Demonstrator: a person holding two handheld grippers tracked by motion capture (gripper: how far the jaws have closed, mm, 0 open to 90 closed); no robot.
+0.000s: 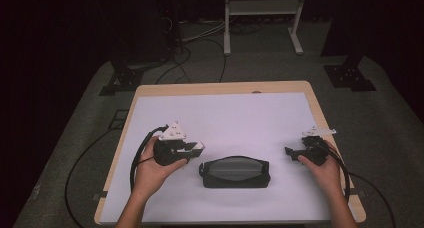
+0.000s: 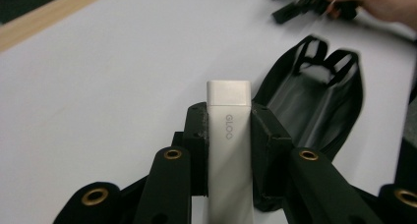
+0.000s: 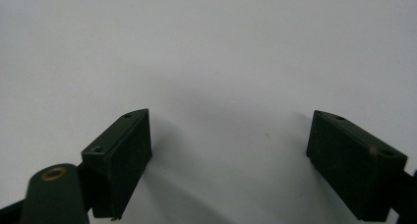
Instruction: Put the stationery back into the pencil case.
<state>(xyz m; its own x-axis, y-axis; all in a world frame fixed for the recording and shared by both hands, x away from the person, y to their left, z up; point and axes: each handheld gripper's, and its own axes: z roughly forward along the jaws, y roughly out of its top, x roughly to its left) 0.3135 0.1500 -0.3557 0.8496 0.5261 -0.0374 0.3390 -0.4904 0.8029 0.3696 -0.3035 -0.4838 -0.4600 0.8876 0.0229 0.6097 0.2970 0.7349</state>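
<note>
The left gripper (image 2: 229, 135) pinches a slim white rectangular plastic device (image 2: 229, 150) lettered "GLOO" between its black pads, the device's flat end pointing away past the fingertips. In the high view this gripper (image 1: 196, 148) is held in the person's left hand above the table, just left of a black soft zip pouch (image 1: 235, 171). The right gripper (image 3: 228, 160) has its jaws spread wide with nothing between them, hovering over bare white surface; in the high view it (image 1: 290, 152) sits well right of the pouch. The pouch lies flat near the front middle, unzipped, showing a grey lining. A white sheet (image 1: 230, 118) covers the light wooden table (image 1: 220, 87). Beyond lie grey carpet (image 1: 390, 128), black cables and a white metal stand (image 1: 262, 8) in a dark room.
</note>
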